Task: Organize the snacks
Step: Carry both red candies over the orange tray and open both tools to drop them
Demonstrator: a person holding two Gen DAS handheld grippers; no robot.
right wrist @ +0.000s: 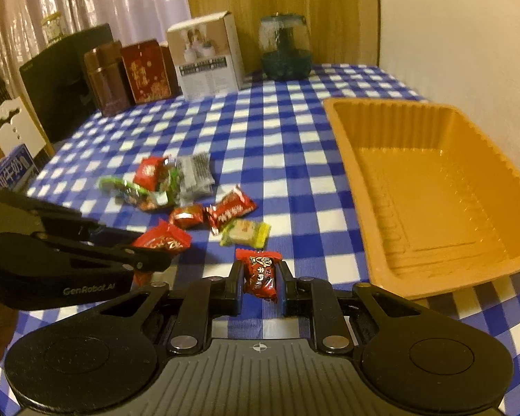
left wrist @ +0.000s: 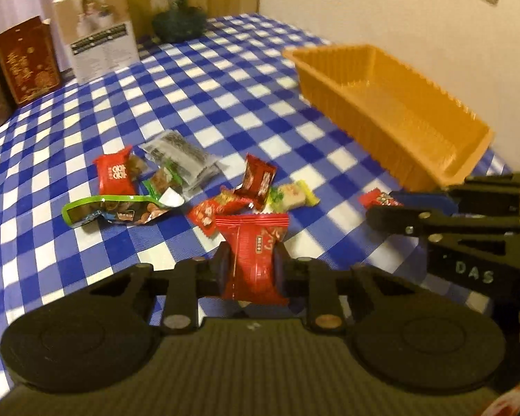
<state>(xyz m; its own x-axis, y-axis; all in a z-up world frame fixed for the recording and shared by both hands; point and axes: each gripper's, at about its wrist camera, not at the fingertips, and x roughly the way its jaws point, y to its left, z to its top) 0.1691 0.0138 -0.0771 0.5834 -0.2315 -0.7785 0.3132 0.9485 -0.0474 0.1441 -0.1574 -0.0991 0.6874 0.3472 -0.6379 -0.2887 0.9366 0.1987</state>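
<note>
Checkered bench (right wrist: 277, 131) carries loose snacks beside the empty orange tray (right wrist: 433, 187); left tongs (left wrist: 251, 263) clamp a red packet (left wrist: 253, 249), right tongs (right wrist: 260, 284) clamp a dark-red packet (right wrist: 260, 274), ready for transfer.

Table under a blue-and-white checked cloth (right wrist: 277, 131). Empty orange ribbed plastic tray (right wrist: 433, 187) along the right edge by the wall. Loose pile of small wrapped snacks (right wrist: 190, 201) mid-table: red, green, yellow and clear-grey packets. At the far edge: white cardboard box (right wrist: 206, 57), dark red printed tin (right wrist: 145, 71), brown tin (right wrist: 104, 76), green glass jar (right wrist: 286, 48).
</note>
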